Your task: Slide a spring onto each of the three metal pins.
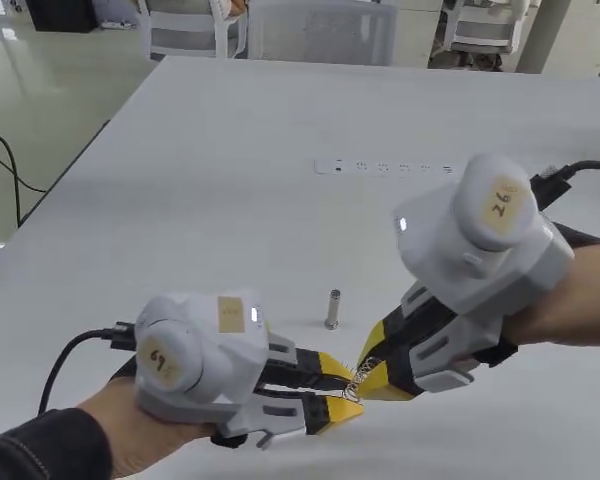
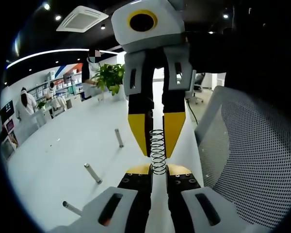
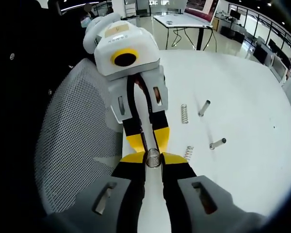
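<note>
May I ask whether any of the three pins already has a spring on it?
No, all three pins are bare in the left gripper view.

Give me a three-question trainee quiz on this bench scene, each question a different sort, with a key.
1. True or false: the left gripper and right gripper both grip one spring.
2. In the right gripper view, how many loose springs lie on the table? A one, B two, C four.
3. Fill in: the left gripper view shows ___ pins.
Key: 1 true; 2 B; 3 three.
</note>
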